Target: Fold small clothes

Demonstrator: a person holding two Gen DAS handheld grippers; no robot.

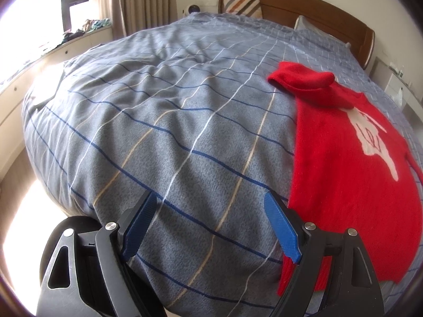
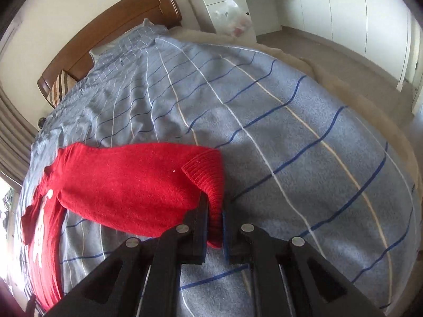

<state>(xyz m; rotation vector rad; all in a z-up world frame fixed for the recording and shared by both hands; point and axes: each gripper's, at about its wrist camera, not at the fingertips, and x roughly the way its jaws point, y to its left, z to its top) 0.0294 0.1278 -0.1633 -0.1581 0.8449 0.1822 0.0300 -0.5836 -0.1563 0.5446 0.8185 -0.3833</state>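
A small red sweater (image 1: 351, 163) with a white figure on its front lies flat on the blue checked bedcover (image 1: 164, 121), at the right of the left wrist view. One sleeve (image 1: 301, 79) is folded across near its collar. My left gripper (image 1: 211, 227) is open and empty, hovering just left of the sweater's hem. In the right wrist view my right gripper (image 2: 215, 211) is shut on the ribbed cuff (image 2: 208, 174) of the other red sleeve (image 2: 127, 185), holding it a little above the cover.
A wooden headboard (image 1: 290, 2) and striped pillow (image 1: 243, 5) stand at the far end. A window ledge with curtains (image 1: 137, 0) is to the left. White cabinets (image 2: 330, 2) and a plastic bag (image 2: 232, 15) stand beyond the bed's right side.
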